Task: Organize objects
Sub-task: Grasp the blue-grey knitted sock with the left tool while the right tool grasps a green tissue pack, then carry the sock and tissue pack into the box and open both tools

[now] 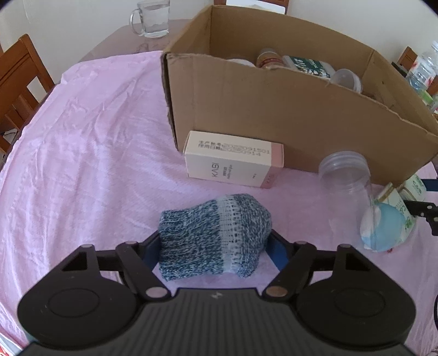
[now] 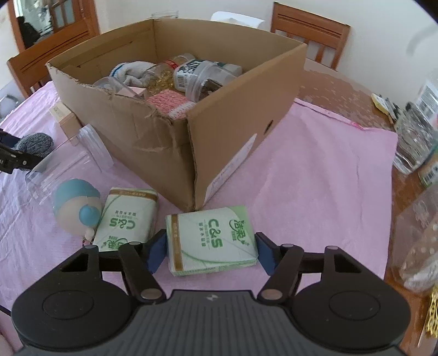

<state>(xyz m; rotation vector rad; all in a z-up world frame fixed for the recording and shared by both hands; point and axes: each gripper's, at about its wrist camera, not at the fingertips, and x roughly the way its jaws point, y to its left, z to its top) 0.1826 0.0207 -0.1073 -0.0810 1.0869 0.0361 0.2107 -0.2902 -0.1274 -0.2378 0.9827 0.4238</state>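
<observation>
At the bottom of the left wrist view, the left gripper [image 1: 215,246] pinches a blue knit sock [image 1: 215,235] lying on the pink cloth [image 1: 82,150] over the table. At the bottom of the right wrist view, the right gripper [image 2: 210,250] has its blue pads at both ends of a green tissue pack [image 2: 212,242]; the left pad touches, but the right one shows a sliver of gap, so I cannot tell if the grip is firm.

Risks, as I judge them: the soft sock could sag out on lifting, and the slick pack could slip or twist if held by one end. The clear jar [image 1: 347,191] on its side, right of centre, could roll if nudged. A second pack [image 2: 127,216] and a blue toy [image 2: 76,205] lie just left of the held pack and could be bumped.

Farther up, the cardboard box [image 2: 227,131] stands open, already holding a pink knit piece [image 2: 171,102], plastic jars, a bottle and a grey cloth. A white carton [image 1: 232,160] rests against its near wall. A glass mug [image 1: 150,19] stands at upper left.
</observation>
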